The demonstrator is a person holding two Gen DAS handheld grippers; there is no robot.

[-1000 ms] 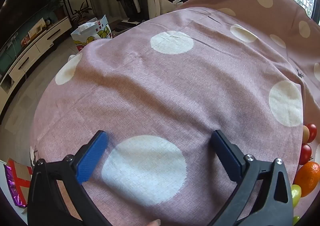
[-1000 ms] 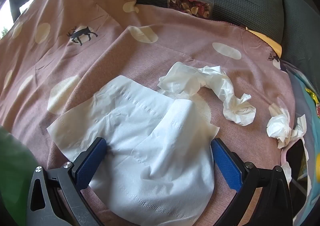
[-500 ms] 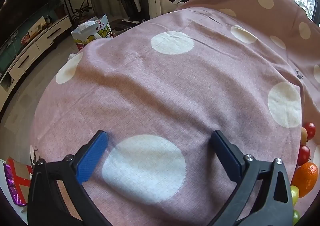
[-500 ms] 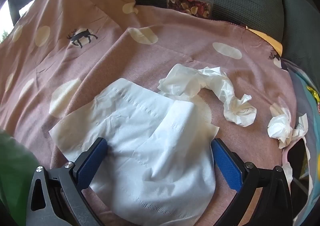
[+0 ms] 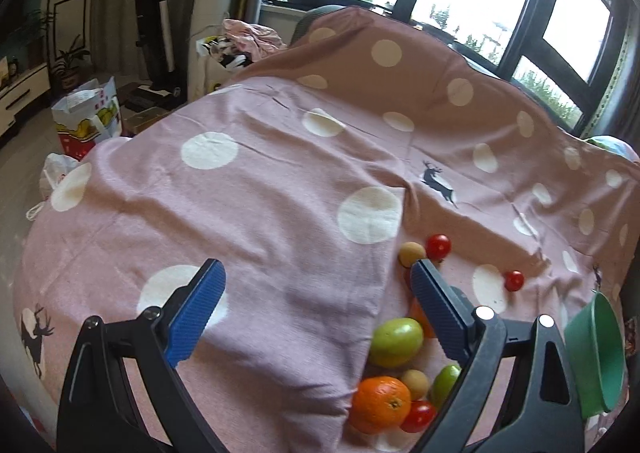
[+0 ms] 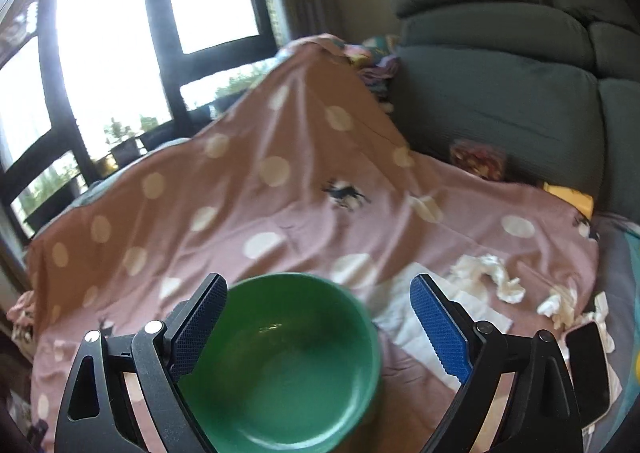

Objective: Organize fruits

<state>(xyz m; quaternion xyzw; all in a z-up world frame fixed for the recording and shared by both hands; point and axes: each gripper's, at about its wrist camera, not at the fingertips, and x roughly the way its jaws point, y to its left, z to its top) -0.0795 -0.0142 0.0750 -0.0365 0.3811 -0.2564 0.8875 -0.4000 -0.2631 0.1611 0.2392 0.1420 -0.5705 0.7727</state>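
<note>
Beside the spread left hand-held gripper (image 5: 316, 293) lie an orange (image 5: 381, 404), green fruits (image 5: 396, 336) and red tomatoes (image 5: 438, 247)

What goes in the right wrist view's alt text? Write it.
An empty round green plastic bowl sits between the open right gripper fingers, over a pink polka-dot cloth. White crumpled tissues lie right; a dark grey sofa stands behind.

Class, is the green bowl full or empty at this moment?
Empty. The right wrist view looks straight into the green bowl and shows only its bare inside; the fruits lie on the cloth beside it.
</note>
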